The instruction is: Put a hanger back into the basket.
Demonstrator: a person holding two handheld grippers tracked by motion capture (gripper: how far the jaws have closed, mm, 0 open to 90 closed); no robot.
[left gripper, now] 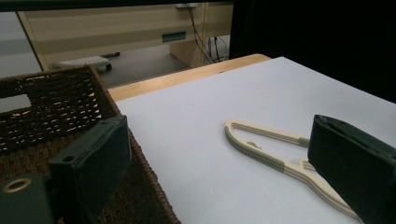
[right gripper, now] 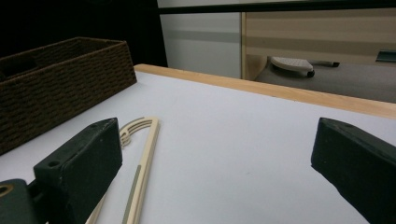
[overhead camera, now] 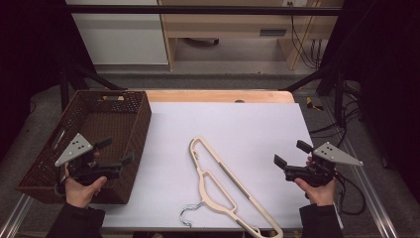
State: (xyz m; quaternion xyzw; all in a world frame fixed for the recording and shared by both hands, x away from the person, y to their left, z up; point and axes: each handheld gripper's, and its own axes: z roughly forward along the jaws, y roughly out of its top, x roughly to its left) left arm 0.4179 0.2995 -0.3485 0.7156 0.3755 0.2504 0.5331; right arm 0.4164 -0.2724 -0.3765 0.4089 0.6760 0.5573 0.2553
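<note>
We hold both grippers off the table with nothing in them: the left gripper (overhead camera: 115,152) hangs over the near corner of the wicker basket (overhead camera: 47,148) with its jaws spread wide, and the right gripper (overhead camera: 292,154) waits near the table's right edge, jaws equally apart and empty. Between them the cream clothes hanger (overhead camera: 221,187) lies flat on the white table (overhead camera: 237,124), its narrow end pointing away from us and its metal hook (overhead camera: 190,214) curling toward the near edge (the hook is the awkward part).

Our judgement is that the step in hand is the approach to the hanger, probably to carry it to the basket. To do it well, we should bring one gripper down across a single bar of the hanger, jaws straddling it squarely, rather than pinching at the hook. Since the hanger lies flat, we should tilt the jaws so one pad slips under the bar. The basket stands just left of the hanger.
</note>
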